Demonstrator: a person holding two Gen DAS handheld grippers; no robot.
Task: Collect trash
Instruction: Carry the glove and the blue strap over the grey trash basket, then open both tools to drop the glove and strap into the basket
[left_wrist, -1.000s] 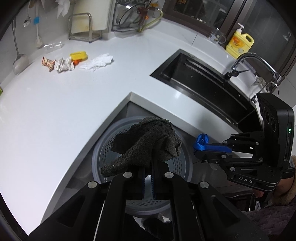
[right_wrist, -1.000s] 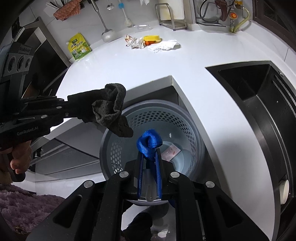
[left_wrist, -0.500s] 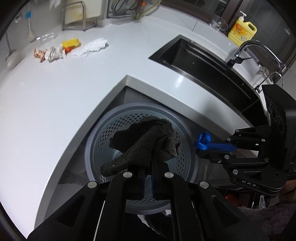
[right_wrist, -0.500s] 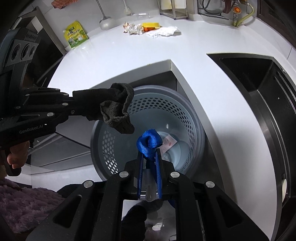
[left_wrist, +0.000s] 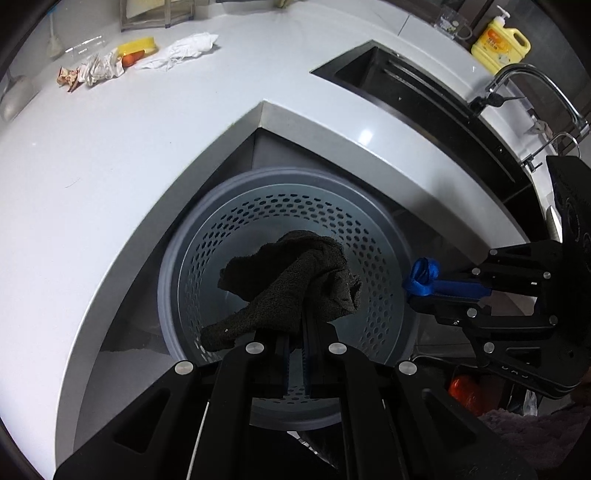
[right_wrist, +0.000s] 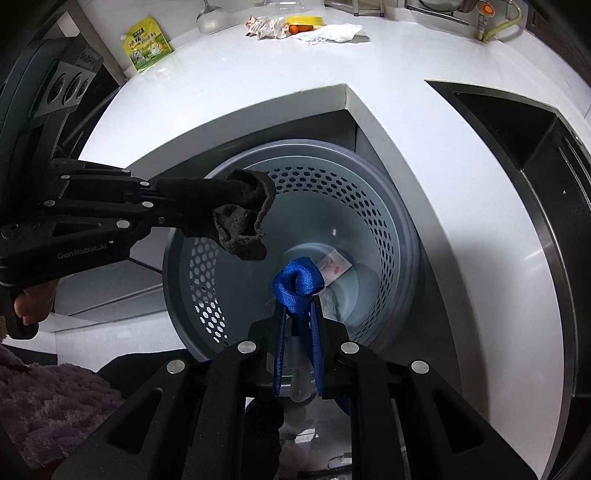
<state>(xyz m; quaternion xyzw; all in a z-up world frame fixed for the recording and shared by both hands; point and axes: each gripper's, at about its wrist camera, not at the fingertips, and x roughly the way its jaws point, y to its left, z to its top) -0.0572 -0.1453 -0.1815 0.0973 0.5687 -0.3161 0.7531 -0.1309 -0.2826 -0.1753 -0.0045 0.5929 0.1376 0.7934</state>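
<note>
The left gripper (left_wrist: 295, 314) is clenched on a dark cloth (left_wrist: 291, 280), held over the open mouth of the perforated grey bin (left_wrist: 369, 236) tucked under the tabletop (left_wrist: 110, 155) corner. The right gripper (right_wrist: 297, 306) grasps a knotted blue strap (right_wrist: 297, 282) above the same bin. 1 pink wrapper (right_wrist: 334, 267) lies at the bin's bottom. More crumpled litter (left_wrist: 92, 68) sits far back on the tabletop.

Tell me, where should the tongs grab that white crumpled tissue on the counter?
Probably from straight above, pinching the raised bunched middle of the white tissue. It lies spread flat and loose on the counter, so its thin edges offer little to grip.
</note>
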